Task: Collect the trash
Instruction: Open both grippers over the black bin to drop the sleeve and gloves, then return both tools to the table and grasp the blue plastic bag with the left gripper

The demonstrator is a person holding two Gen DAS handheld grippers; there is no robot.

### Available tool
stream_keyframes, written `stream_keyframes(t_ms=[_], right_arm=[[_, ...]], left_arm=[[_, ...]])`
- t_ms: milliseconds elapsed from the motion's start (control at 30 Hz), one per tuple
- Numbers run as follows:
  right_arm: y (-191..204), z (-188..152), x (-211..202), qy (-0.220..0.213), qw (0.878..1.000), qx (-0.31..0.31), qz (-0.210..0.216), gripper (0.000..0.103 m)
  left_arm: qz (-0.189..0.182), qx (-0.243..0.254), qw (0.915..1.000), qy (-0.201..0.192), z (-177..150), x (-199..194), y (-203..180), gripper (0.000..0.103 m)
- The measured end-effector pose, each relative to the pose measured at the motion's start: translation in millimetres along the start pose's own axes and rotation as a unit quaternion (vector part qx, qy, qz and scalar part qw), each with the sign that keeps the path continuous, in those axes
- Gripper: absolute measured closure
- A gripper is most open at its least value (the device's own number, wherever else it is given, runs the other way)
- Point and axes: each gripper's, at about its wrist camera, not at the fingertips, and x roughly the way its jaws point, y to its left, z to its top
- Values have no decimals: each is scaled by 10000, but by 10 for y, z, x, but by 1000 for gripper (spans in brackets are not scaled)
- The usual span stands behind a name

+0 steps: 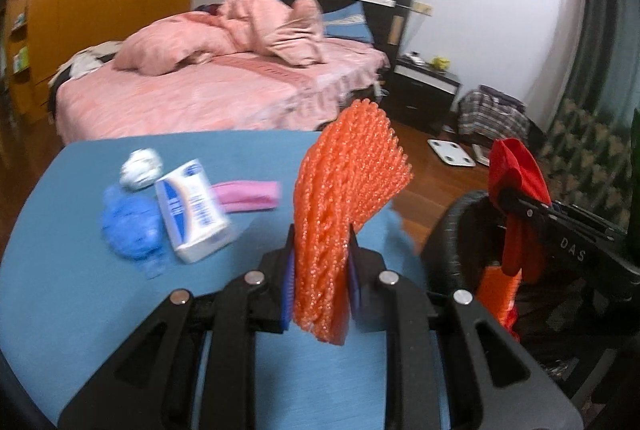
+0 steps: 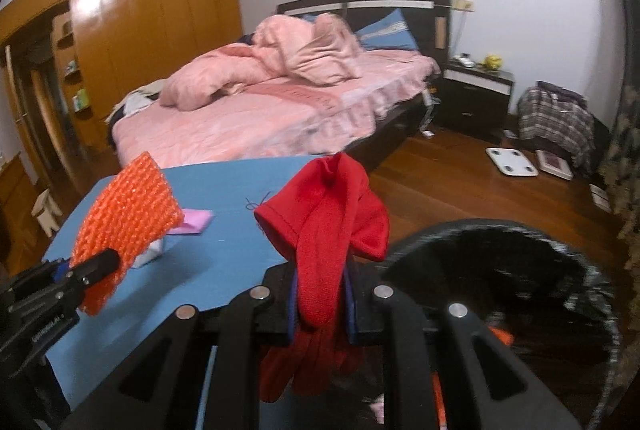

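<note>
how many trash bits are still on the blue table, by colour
white: 2, crumpled wad and box
blue: 1, crumpled wrapper
pink: 1, flat strip
total: 4

- The orange mesh looks like knobbly foam plastic netting, rough and slightly shiny.
- The red cloth is a soft, matt knit with a stitched hem.
- The counter has a smooth, matt blue cover.
- The left claw is matt black plastic with bright metal pins.
- The floor is glossy polished wood.
- The box is smooth printed cardboard.
- The bin carries a crinkly black plastic liner.
</note>
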Motion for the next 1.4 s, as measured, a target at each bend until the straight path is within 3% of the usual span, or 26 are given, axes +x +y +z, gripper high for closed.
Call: stream_keyframes(t_ms=[267, 533, 567, 667, 700, 733, 833, 900, 1033, 1233, 1400], right_arm=[[-667, -82, -211, -16, 9976, 332, -608, 85], [-1239, -214, -309, 74, 9916, 592, -1149, 81], [-1288, -222, -312, 86, 9906, 619, -1215, 80], [-1423, -267, -327, 115, 9875, 691, -1414, 71], [-1445, -279, -334, 113, 9866, 700, -1466, 56], [-1452, -289, -344, 95, 9857, 704, -1525, 41], [-1445, -305, -353, 34, 9847, 629, -1622, 20], [-1409, -299, -343, 18, 9843, 609, -1655, 14], [-1310, -282, -344, -24, 9860, 580, -1564, 6], [-1012, -201, -309, -93, 9906, 498, -1267, 6], [-519, -117, -190, -139, 9962, 254, -819, 6]], left_arm=[[-731, 385, 9965, 152, 15, 225, -743, 82], [-1394, 553, 9878, 422, -27, 518, -1348, 80], [-1481, 574, 9863, 448, -31, 542, -1402, 77], [-1713, 587, 9823, 472, -50, 585, -1469, 48], [-1732, 604, 9821, 437, -54, 580, -1470, 40], [-1717, 618, 9823, 414, -49, 581, -1466, 37], [-1591, 543, 9851, 376, -77, 550, -1360, 25], [-1526, 464, 9865, 368, -65, 533, -1276, 21], [-1229, 406, 9911, 316, -52, 468, -1053, 17], [-590, 218, 9978, 223, -83, 289, -507, 13], [-9, -49, 9998, 171, -141, 135, 94, 13]])
